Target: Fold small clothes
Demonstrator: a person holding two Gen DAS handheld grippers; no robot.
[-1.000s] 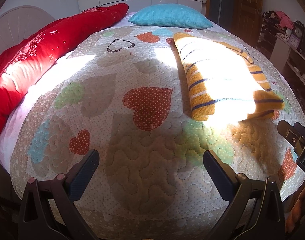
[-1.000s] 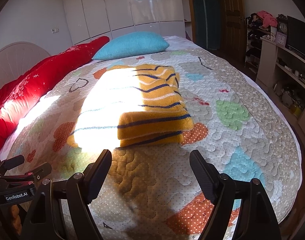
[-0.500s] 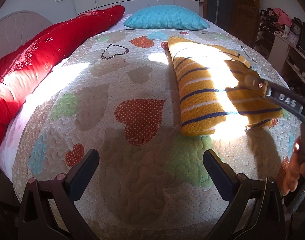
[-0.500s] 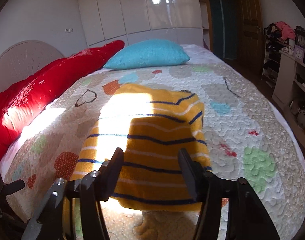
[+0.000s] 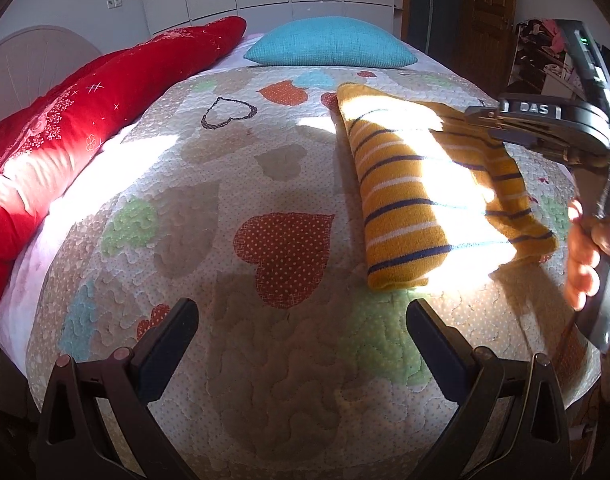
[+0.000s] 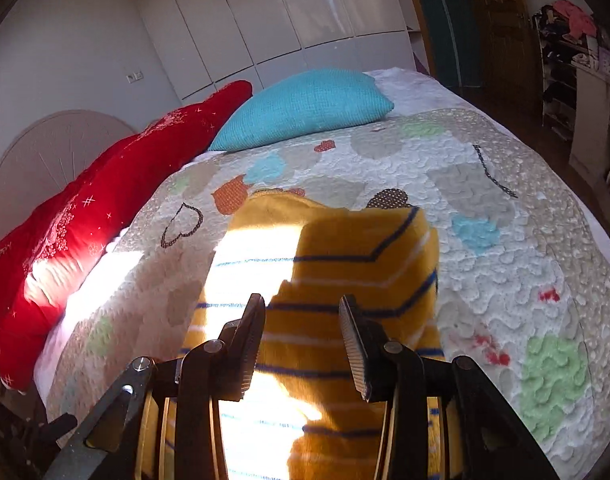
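Lying folded on the quilted bed (image 5: 289,380), striped knit sweater (image 5: 417,200) — soft, light, floppy, likely to sag; best pinched at a folded edge. Right tool (image 6: 301,344) above it, closing, pads not yet clamped; left tool (image 5: 301,344) apart, empty.

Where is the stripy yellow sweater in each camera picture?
Left wrist view: the striped yellow sweater lies folded on the quilt, right of the middle, under the right gripper.
Right wrist view: it fills the lower middle, partly in shadow, behind the closing fingers.
Shared landmark: the blue pillow at the bed's far end.
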